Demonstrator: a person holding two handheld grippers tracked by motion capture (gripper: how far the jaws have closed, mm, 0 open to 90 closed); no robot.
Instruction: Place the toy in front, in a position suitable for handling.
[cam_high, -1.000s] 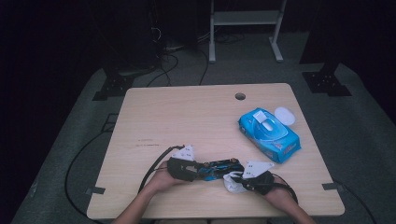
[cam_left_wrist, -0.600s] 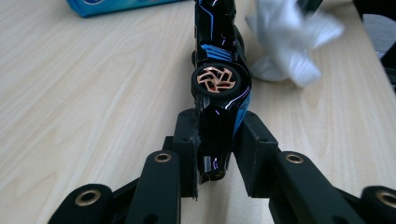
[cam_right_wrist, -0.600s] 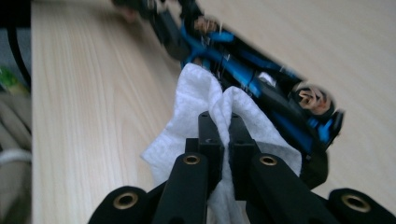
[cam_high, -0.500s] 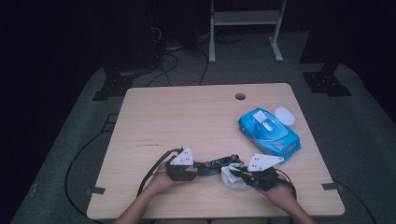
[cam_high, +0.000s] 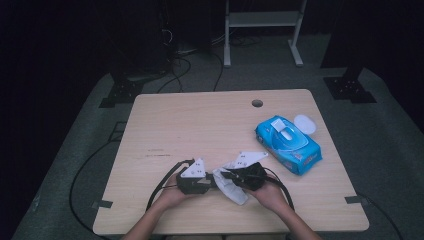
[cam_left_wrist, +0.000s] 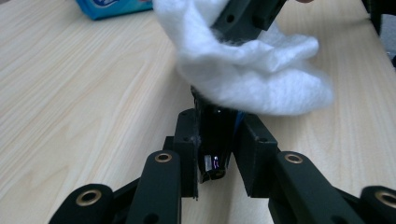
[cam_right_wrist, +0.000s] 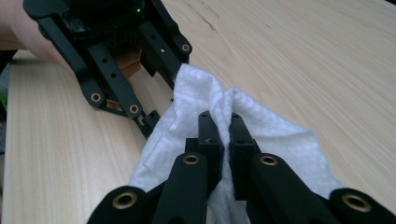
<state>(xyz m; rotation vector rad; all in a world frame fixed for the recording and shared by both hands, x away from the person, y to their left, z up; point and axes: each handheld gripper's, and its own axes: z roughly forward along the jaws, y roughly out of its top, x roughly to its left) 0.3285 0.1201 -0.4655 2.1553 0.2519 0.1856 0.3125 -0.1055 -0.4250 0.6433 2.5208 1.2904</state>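
Observation:
My left gripper (cam_left_wrist: 215, 135) is shut on a small dark object (cam_left_wrist: 214, 156), held upright between its pads just above the table. My right gripper (cam_right_wrist: 223, 123) is shut on a crumpled white wipe (cam_right_wrist: 196, 98). That wipe (cam_left_wrist: 252, 79) is draped over the far end of the dark object, hiding its tip. In the high view both grippers meet nose to nose near the table's front edge, the left gripper (cam_high: 214, 182) and the right gripper (cam_high: 226, 178) with the wipe (cam_high: 232, 190) hanging between them.
A blue pack of wet wipes (cam_high: 287, 145) lies at the right of the wooden table (cam_high: 200, 125), its flap open, with a round white lid (cam_high: 304, 123) beside it. A cable hole (cam_high: 257, 103) sits near the far edge. Cables trail off the front.
My right gripper has moved left and up with the wipe, onto the object held by the left gripper. The object's bare part between the grippers is now covered. The left hand has stayed put.

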